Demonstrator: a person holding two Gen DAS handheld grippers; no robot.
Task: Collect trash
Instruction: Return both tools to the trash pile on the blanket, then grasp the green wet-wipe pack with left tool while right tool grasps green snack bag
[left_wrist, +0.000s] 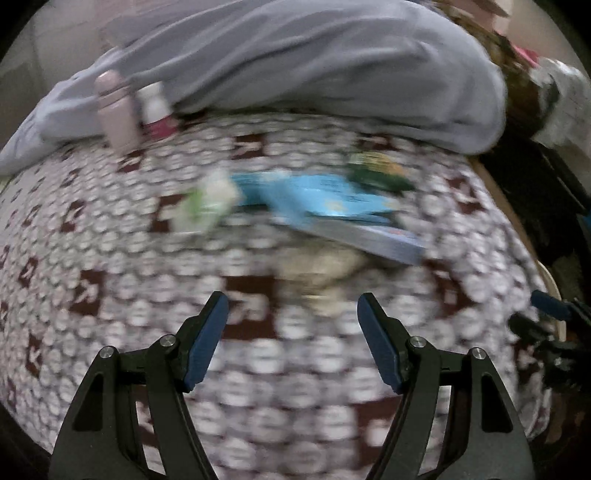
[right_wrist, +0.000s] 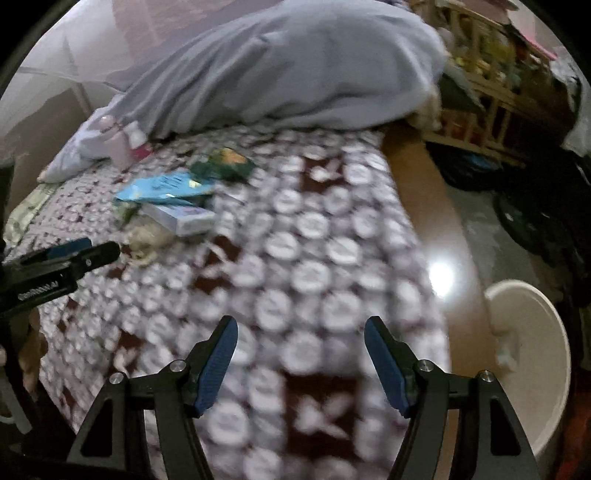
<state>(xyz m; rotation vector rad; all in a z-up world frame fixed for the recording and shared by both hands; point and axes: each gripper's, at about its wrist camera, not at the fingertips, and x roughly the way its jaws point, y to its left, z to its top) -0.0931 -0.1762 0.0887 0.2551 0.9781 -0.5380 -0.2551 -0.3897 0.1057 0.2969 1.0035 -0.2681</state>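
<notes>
I have nothing collected yet: my left gripper (left_wrist: 291, 306) and right gripper (right_wrist: 300, 330) both hang wide and empty over the patterned bedspread (right_wrist: 314, 258), the trash pile (right_wrist: 170, 199) lies untouched beside the grey duvet (right_wrist: 280, 66), and the white bin (right_wrist: 532, 350) waits off the bedspread's edge.

place: home bedroom — patterned bedspread (right_wrist: 314, 229) | grey duvet (right_wrist: 295, 62) | wooden shelf (right_wrist: 491, 99)
</notes>
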